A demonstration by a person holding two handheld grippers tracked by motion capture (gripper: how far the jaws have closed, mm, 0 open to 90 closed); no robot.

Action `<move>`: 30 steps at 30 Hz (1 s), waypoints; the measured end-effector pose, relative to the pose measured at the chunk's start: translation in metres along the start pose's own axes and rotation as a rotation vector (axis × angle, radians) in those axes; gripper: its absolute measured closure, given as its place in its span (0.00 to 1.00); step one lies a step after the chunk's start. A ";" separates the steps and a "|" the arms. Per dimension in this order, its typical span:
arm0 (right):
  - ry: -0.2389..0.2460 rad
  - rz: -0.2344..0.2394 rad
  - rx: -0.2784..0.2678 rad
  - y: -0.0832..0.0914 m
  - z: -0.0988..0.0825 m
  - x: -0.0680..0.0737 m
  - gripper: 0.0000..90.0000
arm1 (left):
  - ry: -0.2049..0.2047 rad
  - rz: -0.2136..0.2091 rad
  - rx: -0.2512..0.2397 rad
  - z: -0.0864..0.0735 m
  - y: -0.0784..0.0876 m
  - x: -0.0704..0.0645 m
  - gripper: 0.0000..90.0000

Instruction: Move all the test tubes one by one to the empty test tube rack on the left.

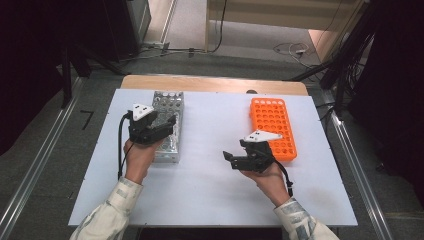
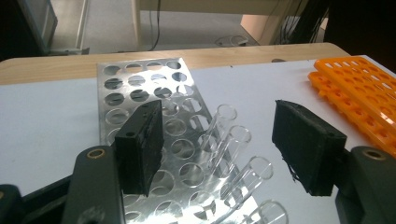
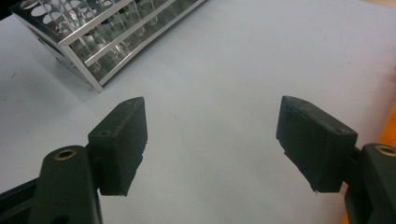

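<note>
A metal test-tube rack (image 1: 170, 100) stands on the left half of the white table, and an orange plastic rack (image 1: 272, 122) lies on the right half. My left gripper (image 1: 165, 124) hovers over the near part of the metal rack, jaws open. In the left gripper view the open left gripper (image 2: 224, 149) frames several clear glass tubes (image 2: 236, 144) that lean in the metal rack (image 2: 140, 84). My right gripper (image 1: 232, 157) is open beside the orange rack's near left corner, pointing left. In the right gripper view the right gripper (image 3: 212, 140) has only bare tabletop between its jaws.
The white table (image 1: 215, 190) has bare surface between the racks and along its front. The orange rack (image 2: 359, 88) lies to the right in the left gripper view. The metal rack (image 3: 107, 37) sits at upper left in the right gripper view. Rails and cables run past the table's edges.
</note>
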State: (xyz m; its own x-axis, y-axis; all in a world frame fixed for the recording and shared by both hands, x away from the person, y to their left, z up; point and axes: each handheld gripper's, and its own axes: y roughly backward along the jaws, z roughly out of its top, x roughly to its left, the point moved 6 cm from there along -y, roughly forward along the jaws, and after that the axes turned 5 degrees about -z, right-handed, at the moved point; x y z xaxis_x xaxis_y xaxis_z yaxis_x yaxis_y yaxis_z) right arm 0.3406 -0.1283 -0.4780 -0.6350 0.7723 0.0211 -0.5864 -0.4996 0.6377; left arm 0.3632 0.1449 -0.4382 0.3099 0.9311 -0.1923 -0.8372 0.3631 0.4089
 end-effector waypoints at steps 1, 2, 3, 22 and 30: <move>0.004 0.003 -0.001 -0.001 0.001 0.000 0.26 | 0.008 0.001 0.001 -0.001 0.001 0.001 0.34; 0.007 0.004 -0.002 -0.003 0.002 0.000 0.26 | 0.014 0.001 0.003 -0.002 0.003 0.003 0.34; 0.009 0.002 -0.002 -0.004 0.003 0.000 0.26 | 0.018 0.003 0.003 -0.003 0.004 0.004 0.33; -0.008 -0.012 -0.008 -0.006 0.007 -0.010 0.26 | 0.019 0.043 -0.014 -0.018 0.029 0.010 0.27; -0.015 -0.022 -0.017 -0.001 0.005 -0.015 0.26 | 0.013 0.040 -0.020 -0.024 0.042 0.006 0.24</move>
State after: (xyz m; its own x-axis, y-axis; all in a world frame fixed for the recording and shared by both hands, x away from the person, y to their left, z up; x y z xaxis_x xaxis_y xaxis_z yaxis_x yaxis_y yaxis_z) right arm 0.3531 -0.1371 -0.4747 -0.6147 0.7885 0.0187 -0.6083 -0.4891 0.6251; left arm 0.3195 0.1649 -0.4434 0.2702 0.9443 -0.1878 -0.8579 0.3247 0.3983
